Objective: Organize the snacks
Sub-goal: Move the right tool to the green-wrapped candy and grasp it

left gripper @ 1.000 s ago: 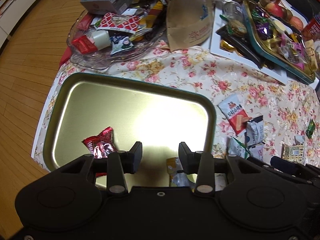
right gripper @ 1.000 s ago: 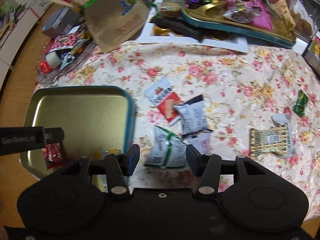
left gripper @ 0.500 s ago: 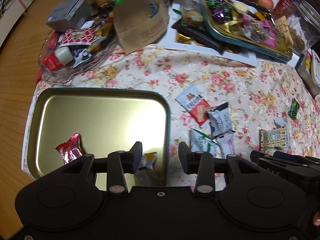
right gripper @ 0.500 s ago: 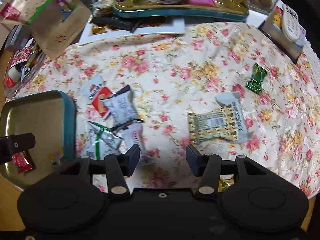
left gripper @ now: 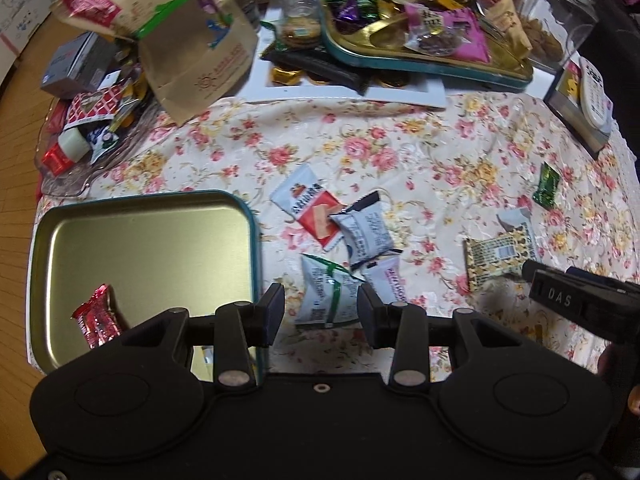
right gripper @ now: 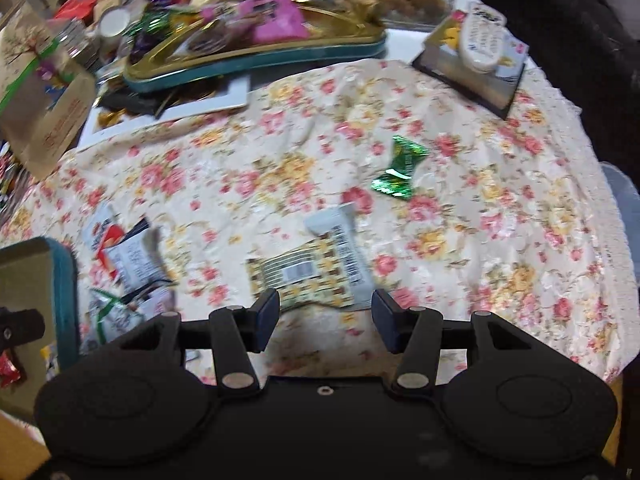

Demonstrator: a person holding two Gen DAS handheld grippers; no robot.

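Both empty grippers hang spread over loose snacks beside the gold tray [left gripper: 140, 240]; left gripper [left gripper: 320, 312] above a white-green packet [left gripper: 326, 292], right gripper [right gripper: 325, 316] above a yellow patterned packet [right gripper: 304, 272]; likely next: lower, pinch, carry to tray.

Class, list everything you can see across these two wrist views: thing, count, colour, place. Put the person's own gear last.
Gold tray: one, teal rim, left on the floral cloth.
Red candy: one, in that tray.
Loose snack packets: four, white, red, grey, beside the tray.
Yellow patterned packet: one, mid-cloth.
Green candy: one, right of centre.
Far tray: one, teal and gold, heaped with sweets.
Paper bag: one, brown, far left.
Left gripper: black, open, empty.
Right gripper: black, open, empty.
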